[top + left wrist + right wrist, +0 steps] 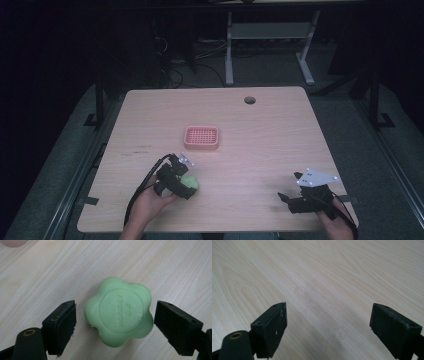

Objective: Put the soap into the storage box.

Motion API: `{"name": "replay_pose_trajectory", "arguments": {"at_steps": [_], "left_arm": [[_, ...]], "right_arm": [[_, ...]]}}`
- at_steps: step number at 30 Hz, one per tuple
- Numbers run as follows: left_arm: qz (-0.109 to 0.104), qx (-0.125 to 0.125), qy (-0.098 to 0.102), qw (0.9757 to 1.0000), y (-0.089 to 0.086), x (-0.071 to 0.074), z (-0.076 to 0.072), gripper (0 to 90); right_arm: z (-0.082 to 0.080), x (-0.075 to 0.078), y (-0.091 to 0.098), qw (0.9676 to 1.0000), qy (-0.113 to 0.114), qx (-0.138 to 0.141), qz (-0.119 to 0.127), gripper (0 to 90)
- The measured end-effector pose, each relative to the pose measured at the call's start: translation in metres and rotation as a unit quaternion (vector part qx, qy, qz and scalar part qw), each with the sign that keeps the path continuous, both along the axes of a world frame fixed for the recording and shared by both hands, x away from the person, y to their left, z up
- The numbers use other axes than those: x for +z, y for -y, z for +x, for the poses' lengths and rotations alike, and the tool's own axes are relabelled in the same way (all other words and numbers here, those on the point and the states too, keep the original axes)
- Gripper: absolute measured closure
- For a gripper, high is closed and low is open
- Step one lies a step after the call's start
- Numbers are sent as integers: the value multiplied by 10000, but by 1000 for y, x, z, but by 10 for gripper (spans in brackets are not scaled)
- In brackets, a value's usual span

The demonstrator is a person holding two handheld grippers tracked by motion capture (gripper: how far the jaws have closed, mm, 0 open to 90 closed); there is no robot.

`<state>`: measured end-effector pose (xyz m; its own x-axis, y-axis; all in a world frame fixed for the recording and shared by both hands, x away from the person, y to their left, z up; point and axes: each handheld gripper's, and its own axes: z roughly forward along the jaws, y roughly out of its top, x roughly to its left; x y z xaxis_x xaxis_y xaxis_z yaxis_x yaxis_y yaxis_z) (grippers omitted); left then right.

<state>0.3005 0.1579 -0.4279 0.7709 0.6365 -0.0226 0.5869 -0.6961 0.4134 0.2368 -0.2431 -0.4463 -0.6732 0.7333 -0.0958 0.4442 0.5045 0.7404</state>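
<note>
two handheld grippers working over a wooden table, the left one straddling a green soap.

in the high view, the left gripper (186,176) is sitting over the green flower-shaped soap (192,181) at the near left of the table (270,125), just in front of a pink perforated dish (201,138), while the right gripper (292,192) is resting near the front right corner. in the left gripper view, the jaws are standing spread on either side of the soap (118,311), which is lying flat on the wood with small gaps to both pads, not touching. in the right gripper view, the jaws are gaping wide over bare wood grain (332,285), holding nothing.
</note>
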Motion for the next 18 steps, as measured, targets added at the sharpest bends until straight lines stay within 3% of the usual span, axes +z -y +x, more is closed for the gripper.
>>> {"name": "replay_pose_trajectory", "arguments": {"at_steps": [18], "left_arm": [[148,68,-264,9995,9,-12,7,204]], "right_arm": [[0,0,0,10000,17,11,-4,138]]}}
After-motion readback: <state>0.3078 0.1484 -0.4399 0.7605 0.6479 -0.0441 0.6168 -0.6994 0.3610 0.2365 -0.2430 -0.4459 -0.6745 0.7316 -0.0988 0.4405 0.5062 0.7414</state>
